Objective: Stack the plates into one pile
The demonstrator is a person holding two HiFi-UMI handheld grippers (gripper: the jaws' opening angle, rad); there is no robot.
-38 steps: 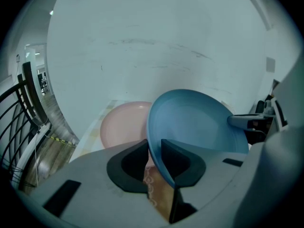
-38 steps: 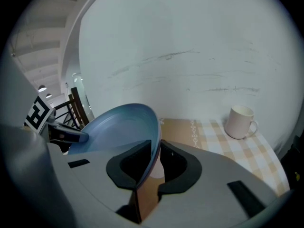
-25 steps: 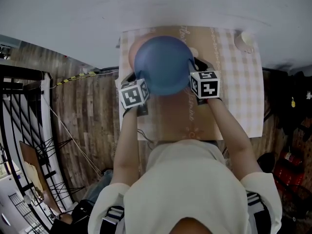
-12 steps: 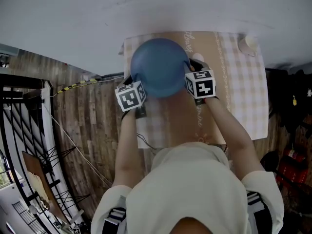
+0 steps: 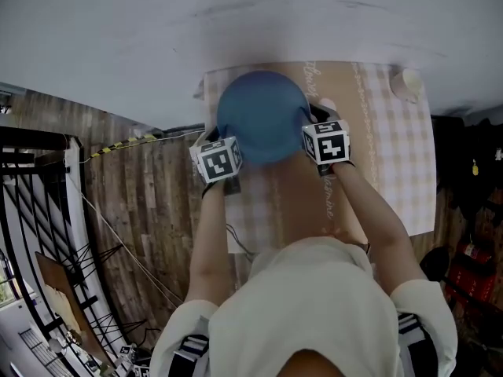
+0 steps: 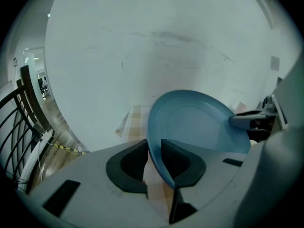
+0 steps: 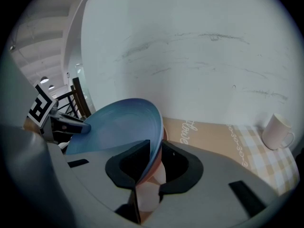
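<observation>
- Blue plate [image 5: 263, 116] sits in the upper centre of the head view, over the far left part of the tablecloth [image 5: 369, 148], carried between the two grippers at its left and right rims.
- A second ago a pinkish plate showed past its upper-left edge. In the head view the blue plate now covers that spot, and it lies nearer the cloth's far edge than before.
- In the right gripper view a thin orange-pink edge [image 7: 163, 133] shows just under the blue rim; what it belongs to is unclear.
- The left gripper [image 6: 153, 151] is clamped on the plate's near-left rim, with one jaw inside the dish and one beneath it. Its grip looks the same as in the earlier frames.
- The right gripper [image 7: 156, 148] has the opposite rim between its jaws. The jaws have just been opening a little, yet the pads still appear to touch the rim.
- The marker cubes [image 5: 217, 157] [image 5: 327, 142] flank the plate at lower left and lower right, slightly lower in the frame than before.
- A white mug [image 5: 406, 83] stands well apart at the cloth's upper-right corner.
- Wooden floor [image 5: 149, 179] fills the left of the frame.
</observation>
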